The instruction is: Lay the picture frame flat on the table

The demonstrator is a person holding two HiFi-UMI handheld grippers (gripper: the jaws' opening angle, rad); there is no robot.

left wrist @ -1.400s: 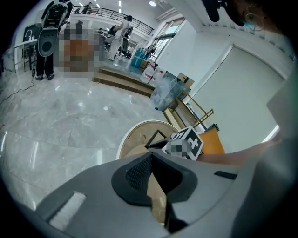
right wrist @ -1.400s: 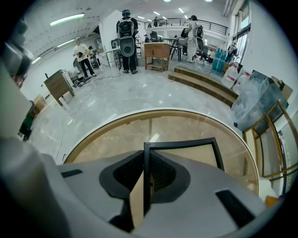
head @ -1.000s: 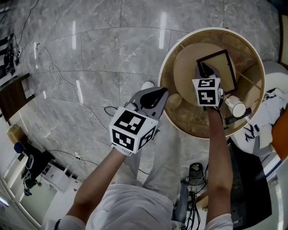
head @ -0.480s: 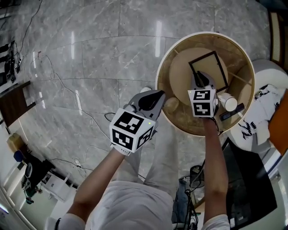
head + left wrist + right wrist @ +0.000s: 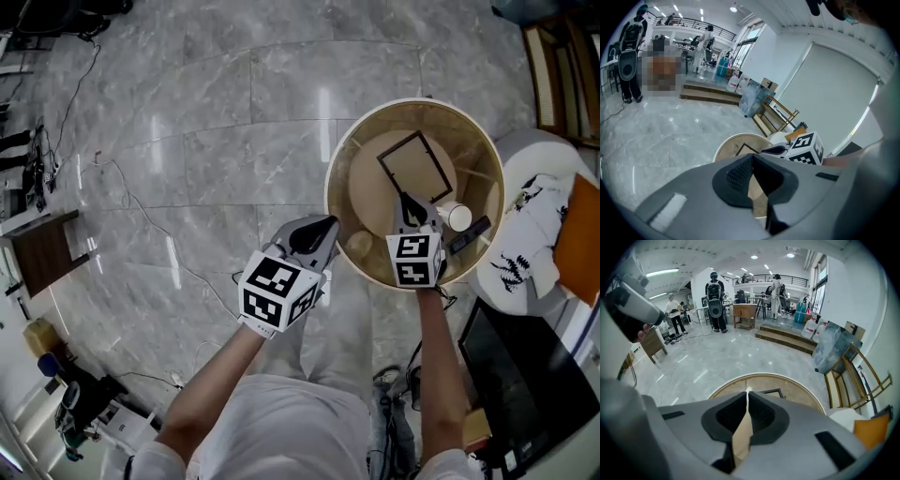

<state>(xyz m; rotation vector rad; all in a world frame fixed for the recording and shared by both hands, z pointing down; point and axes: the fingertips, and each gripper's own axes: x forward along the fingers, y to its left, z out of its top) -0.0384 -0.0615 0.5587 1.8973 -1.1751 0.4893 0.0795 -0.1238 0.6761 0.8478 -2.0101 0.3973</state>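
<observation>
The round table carried the picture frame, which lay flat on its inner disc with nothing gripping it. The right gripper, at the frame's near edge 1 second earlier, had drawn back clear of it, jaws pressed together on nothing. The left gripper hung beside the table's rim, likewise clenched and empty. The task looked done.

Nothing in these views can be read as a word, number or brand name. The left cube on the left gripper and the right cube on the right gripper bear only black-and-white square patterns. On the white cloth right of the tabletop, the black marks are illegible.
</observation>
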